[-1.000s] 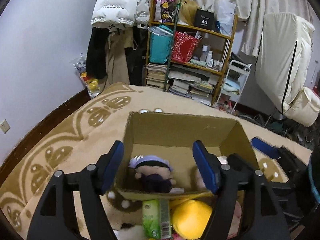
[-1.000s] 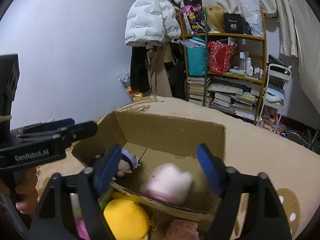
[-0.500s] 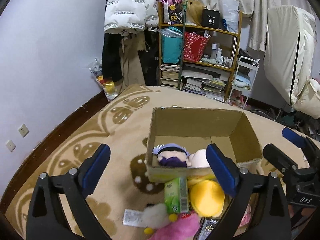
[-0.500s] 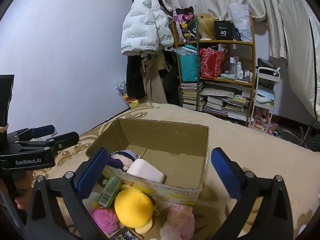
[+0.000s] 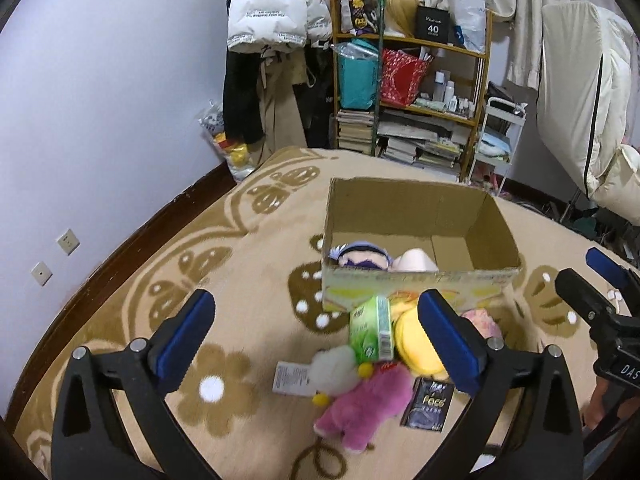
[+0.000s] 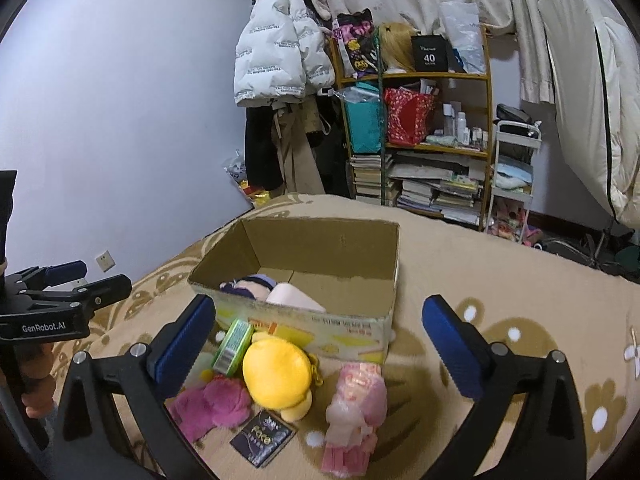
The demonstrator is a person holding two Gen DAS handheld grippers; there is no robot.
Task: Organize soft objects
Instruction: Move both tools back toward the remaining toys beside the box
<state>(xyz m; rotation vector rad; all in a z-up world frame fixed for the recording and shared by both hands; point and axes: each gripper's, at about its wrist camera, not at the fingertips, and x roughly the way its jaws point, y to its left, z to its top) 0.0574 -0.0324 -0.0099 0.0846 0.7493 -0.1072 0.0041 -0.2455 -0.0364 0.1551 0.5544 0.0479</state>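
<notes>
An open cardboard box stands on the patterned blanket. Inside lie a purple-haired doll and a pale pink plush. In front of the box lie a yellow plush, a magenta plush, a white plush, a pink doll and a green tissue pack. My left gripper is open and empty above the pile. My right gripper is open and empty above the yellow plush.
A black packet and a white tag lie by the pile. A shelf of books and bags, a hanging white jacket and a white trolley stand behind.
Both grippers have pulled back and up from the box with jaws open. The pale pink plush dropped into the box beside the doll. The floor pile has come into view.
</notes>
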